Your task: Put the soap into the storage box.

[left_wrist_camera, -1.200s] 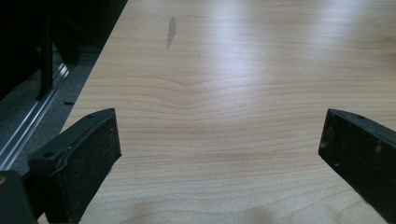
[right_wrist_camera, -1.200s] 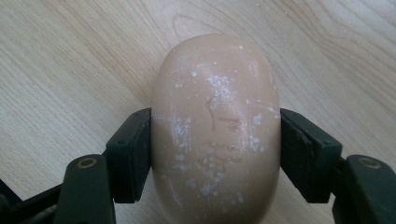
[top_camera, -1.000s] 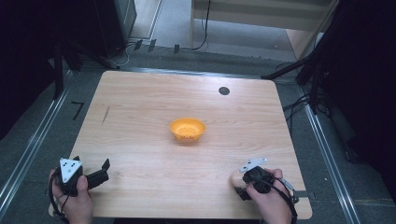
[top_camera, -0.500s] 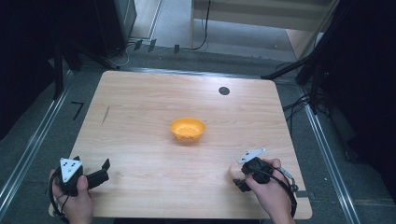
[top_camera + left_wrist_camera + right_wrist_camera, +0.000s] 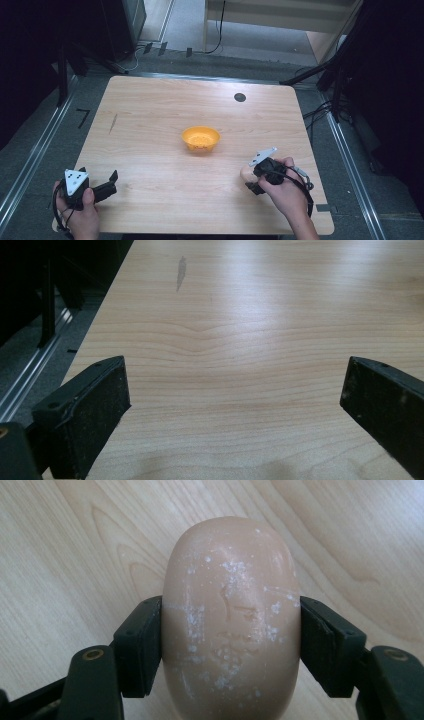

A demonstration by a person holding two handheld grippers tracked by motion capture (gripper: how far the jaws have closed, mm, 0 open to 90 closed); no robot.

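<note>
Soap: a pale peach oval bar (image 5: 231, 615), dusted with white specks, sat clamped between the two black jaws of the right gripper (image 5: 231, 645), above the wooden table (image 5: 150, 115).
Right gripper: near the table's right front, just short of the orange bowl (image 5: 200, 138).
Left gripper (image 5: 235, 405): jaws stood wide apart over bare wood at the left front corner.
</note>
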